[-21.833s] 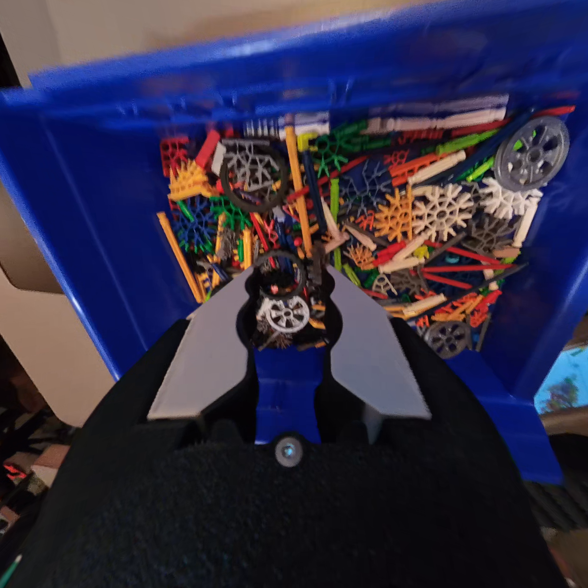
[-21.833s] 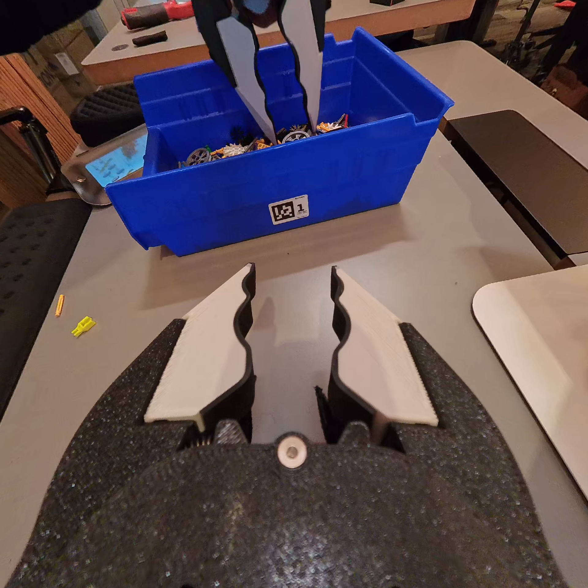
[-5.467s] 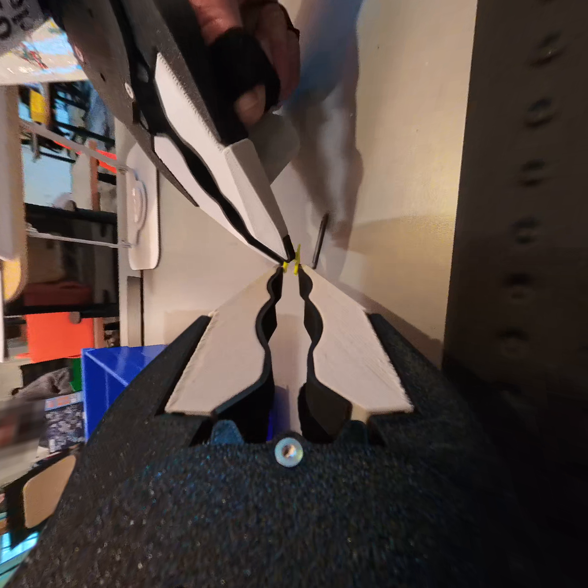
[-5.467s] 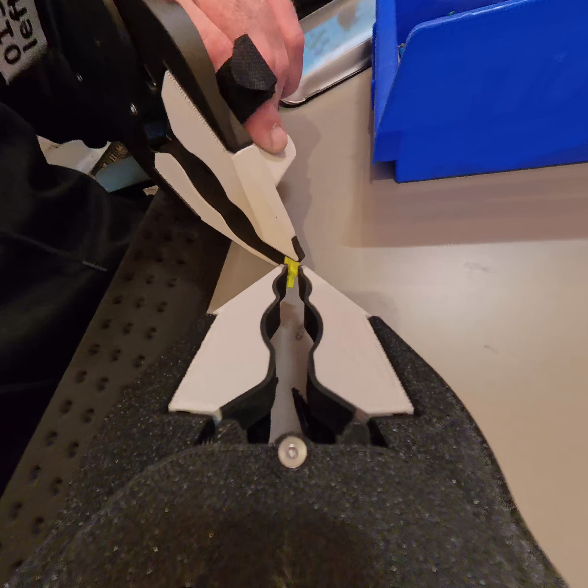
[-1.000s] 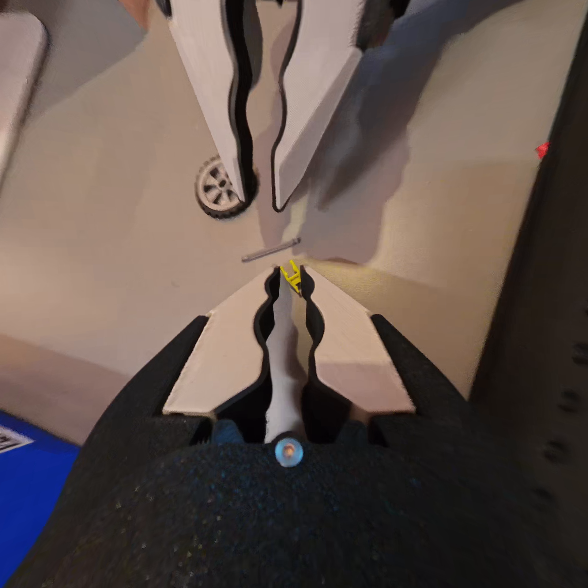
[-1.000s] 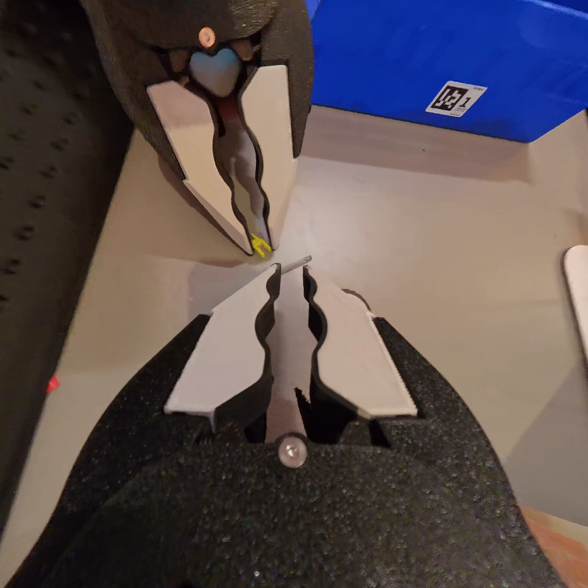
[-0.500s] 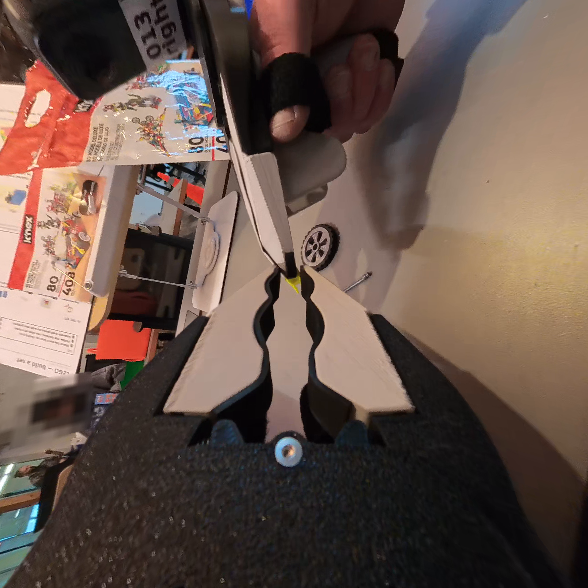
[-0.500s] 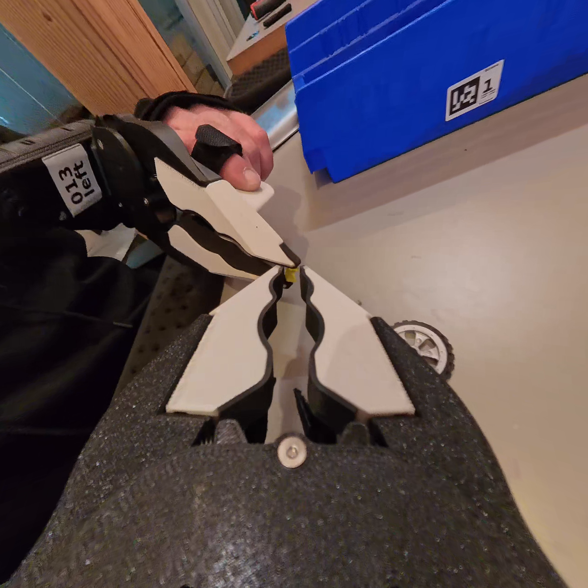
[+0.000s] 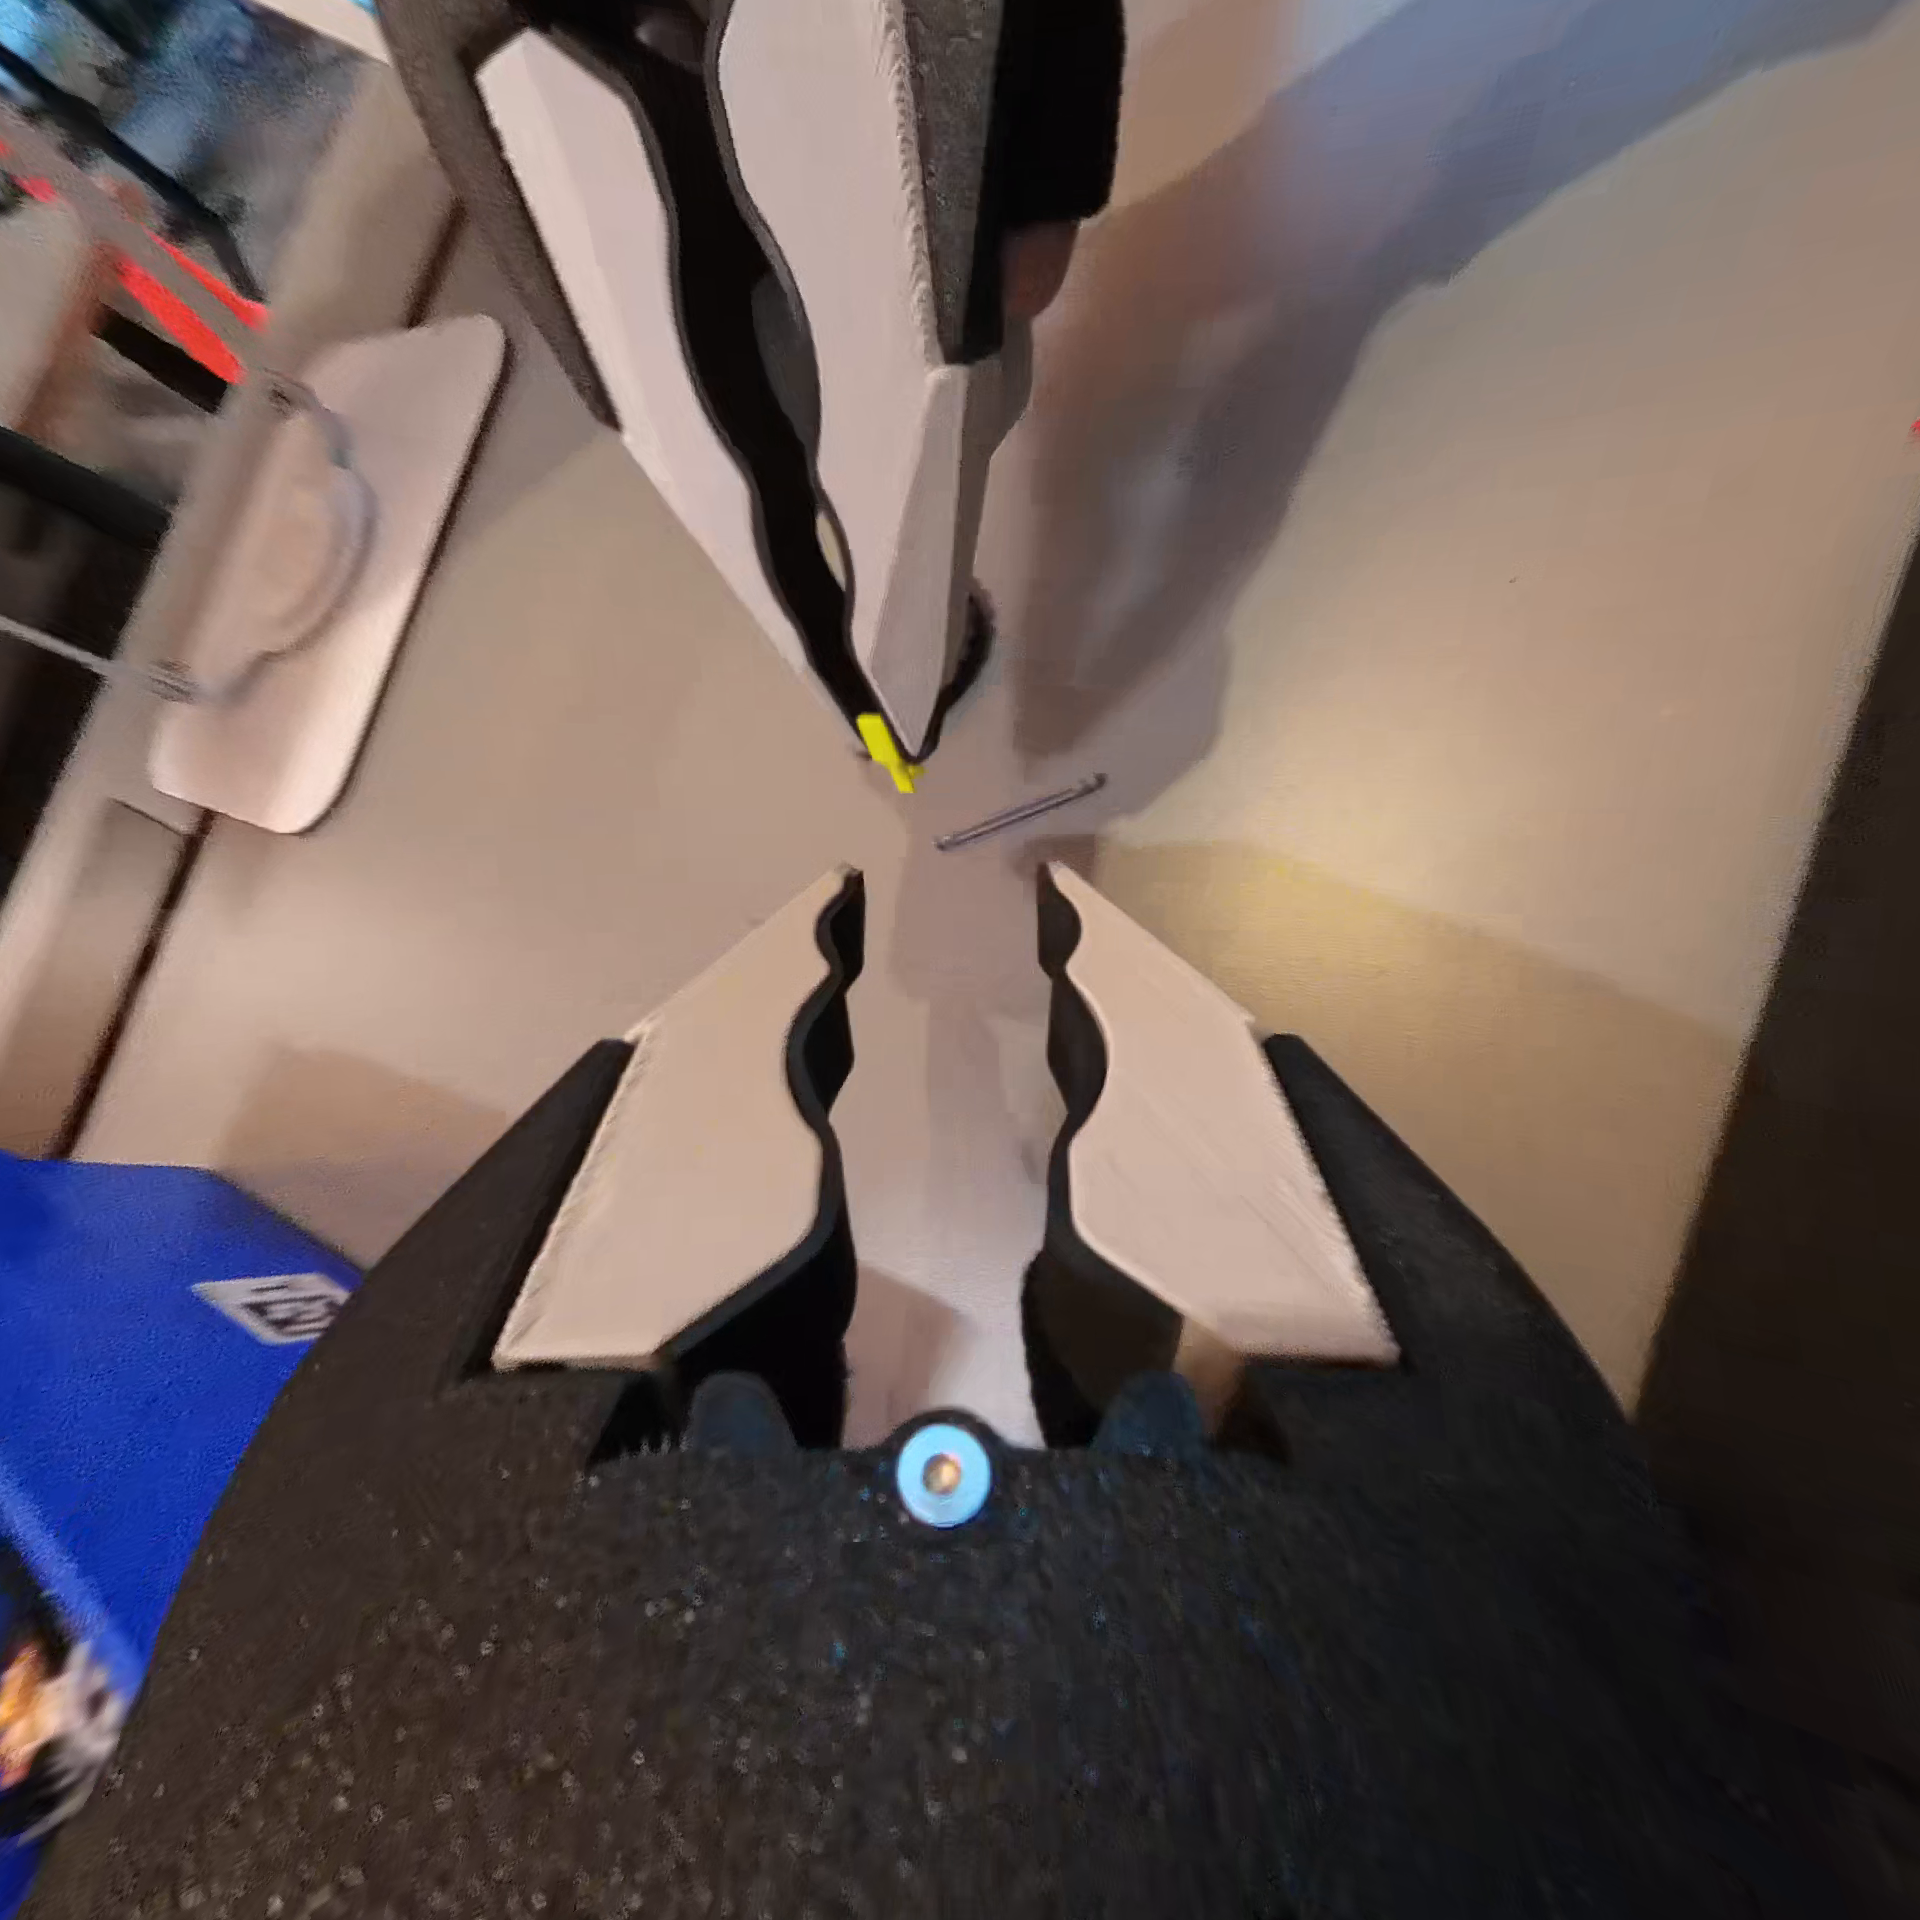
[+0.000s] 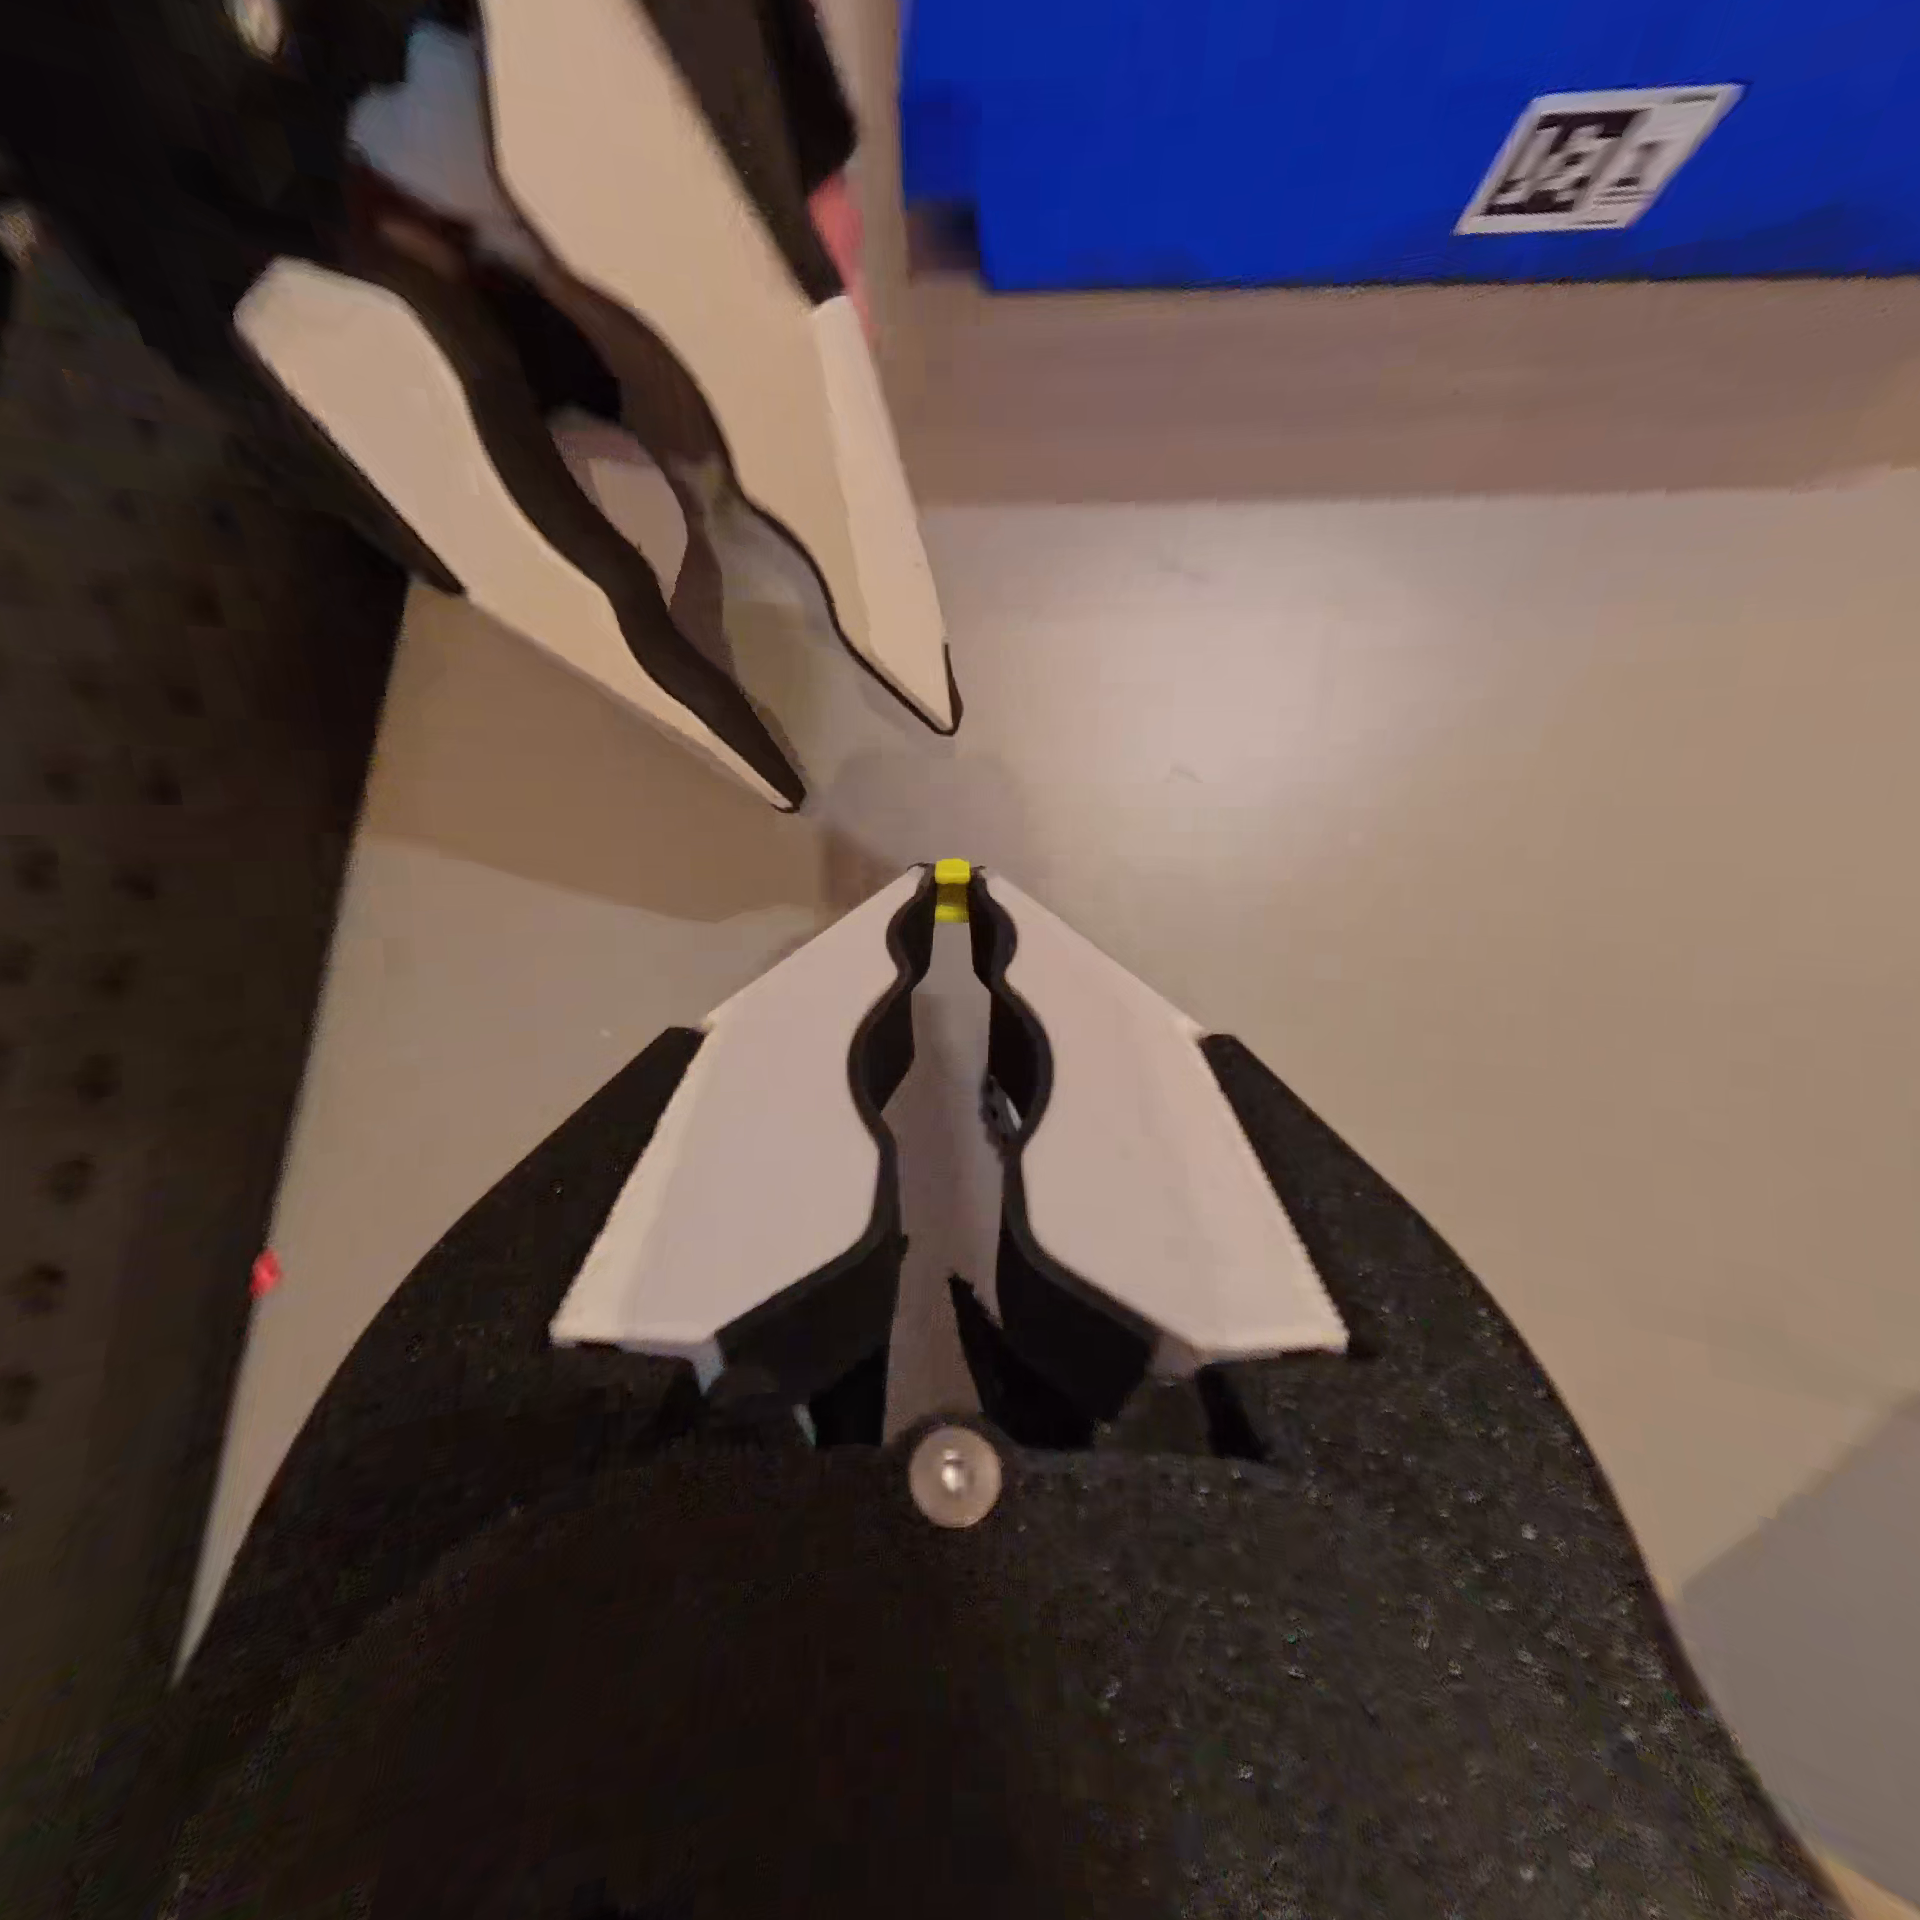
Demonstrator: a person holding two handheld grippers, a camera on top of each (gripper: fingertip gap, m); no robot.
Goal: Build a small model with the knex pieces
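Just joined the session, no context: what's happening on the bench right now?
A person works two handheld grippers over a beige table. The right gripper is shut on a small yellow connector piece, pinched at its fingertips. The left gripper is open and empty, its tips facing the right one, close but apart. A thin grey rod lies on the table just beyond the left gripper's tips. A blue bin stands at the back.
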